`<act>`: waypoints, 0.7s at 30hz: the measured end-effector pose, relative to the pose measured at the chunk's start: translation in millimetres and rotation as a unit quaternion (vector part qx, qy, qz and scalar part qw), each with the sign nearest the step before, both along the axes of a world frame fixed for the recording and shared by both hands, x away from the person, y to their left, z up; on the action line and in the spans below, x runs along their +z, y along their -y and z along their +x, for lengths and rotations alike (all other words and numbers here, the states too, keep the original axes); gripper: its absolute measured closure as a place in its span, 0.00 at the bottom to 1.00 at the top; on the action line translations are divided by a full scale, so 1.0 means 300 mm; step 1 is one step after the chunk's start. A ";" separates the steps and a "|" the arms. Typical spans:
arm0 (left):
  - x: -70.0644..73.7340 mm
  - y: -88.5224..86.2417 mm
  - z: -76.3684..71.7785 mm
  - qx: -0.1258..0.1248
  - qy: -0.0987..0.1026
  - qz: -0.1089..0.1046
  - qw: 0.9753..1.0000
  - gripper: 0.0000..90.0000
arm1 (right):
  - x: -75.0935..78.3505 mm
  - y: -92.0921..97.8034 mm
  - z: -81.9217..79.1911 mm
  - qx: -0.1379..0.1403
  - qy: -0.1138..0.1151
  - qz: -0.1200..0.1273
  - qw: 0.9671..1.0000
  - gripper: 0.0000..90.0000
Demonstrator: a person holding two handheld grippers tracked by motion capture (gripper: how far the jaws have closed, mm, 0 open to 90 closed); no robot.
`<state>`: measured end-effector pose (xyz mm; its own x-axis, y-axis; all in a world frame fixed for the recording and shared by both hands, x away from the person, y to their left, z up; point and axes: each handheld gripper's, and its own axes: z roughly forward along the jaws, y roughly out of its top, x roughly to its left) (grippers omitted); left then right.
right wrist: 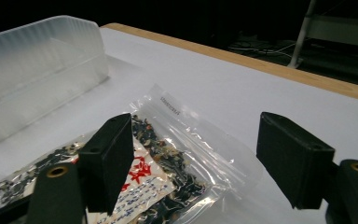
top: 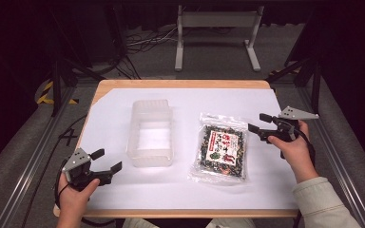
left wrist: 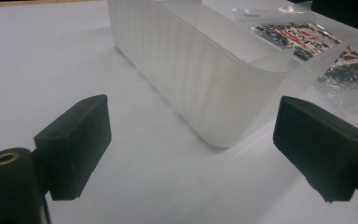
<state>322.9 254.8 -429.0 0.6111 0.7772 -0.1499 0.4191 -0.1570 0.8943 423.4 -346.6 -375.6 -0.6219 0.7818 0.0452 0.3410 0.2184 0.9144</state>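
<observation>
A translucent plastic bin [top: 151,133] stands empty at the middle of the white-covered table [top: 123,190]. Right of it lies a clear bag of dark food with a red-and-white label [top: 221,148]. My left gripper [top: 107,160] is open near the front left corner, pointing at the bin [left wrist: 205,70], with nothing between its jaws. My right gripper [top: 260,122] is open just right of the bag's far corner, held slightly above the table. In the right gripper view the bag [right wrist: 168,154] lies under and ahead of the jaws, the bin [right wrist: 32,70] beyond.
The table's wooden edge [top: 180,83] shows at the far side. Beyond it a white metal stand [top: 216,33] and cables lie on the floor. Aluminium rails [top: 33,156] run along both sides of the table.
</observation>
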 end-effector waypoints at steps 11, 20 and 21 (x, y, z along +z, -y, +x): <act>-0.004 0.003 0.001 0.001 0.007 -0.001 1.000 0.13 | -0.022 -0.007 0.081 -0.020 0.004 -0.009 1.000 0.26; -0.007 0.004 0.002 -0.001 0.007 0.000 1.000 0.12 | -0.078 -0.005 0.145 -0.029 -0.024 -0.001 0.999 0.25; -0.007 0.004 0.003 -0.002 0.007 0.001 1.000 0.12 | -0.086 -0.004 0.151 -0.029 -0.026 0.001 0.999 0.24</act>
<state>323.9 253.5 -431.2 0.6165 0.7748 -0.1398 0.4050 -0.1598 0.9002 468.6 -345.5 -401.4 -0.5721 0.8166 0.0772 0.3999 0.1955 0.8955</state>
